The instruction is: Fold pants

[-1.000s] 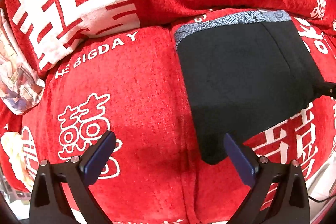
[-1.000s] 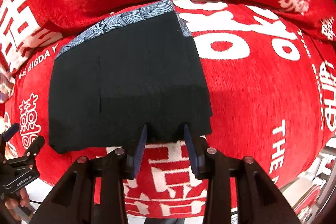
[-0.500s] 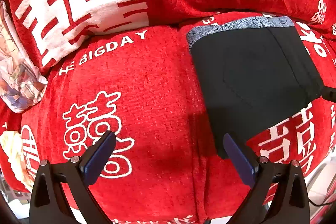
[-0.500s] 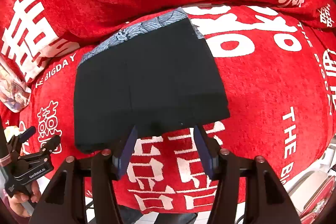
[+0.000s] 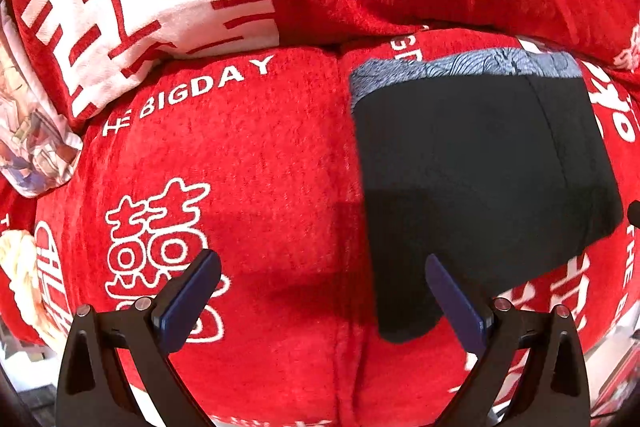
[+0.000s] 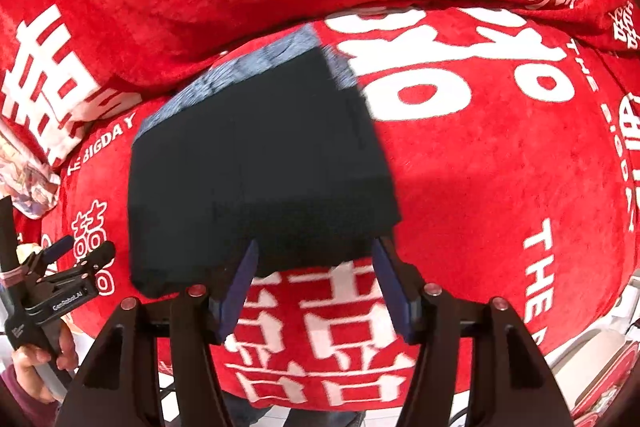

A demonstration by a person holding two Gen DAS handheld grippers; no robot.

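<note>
Folded black pants (image 5: 480, 171) lie on the red sofa (image 5: 248, 163) — both grippers' jaws gape (holding nothing).

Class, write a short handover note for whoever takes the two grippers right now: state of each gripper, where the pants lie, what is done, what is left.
Left gripper: open, empty, over the red printed sofa cover, beside the pants' left edge.
Right gripper: open, empty, at the pants' near edge.
Black pants with grey patterned waistband: lying flat on the seat in a compact folded rectangle, waistband at the far side.
Done: folding appears complete, both grippers free.
Left: perhaps only a final check or tidy.
</note>
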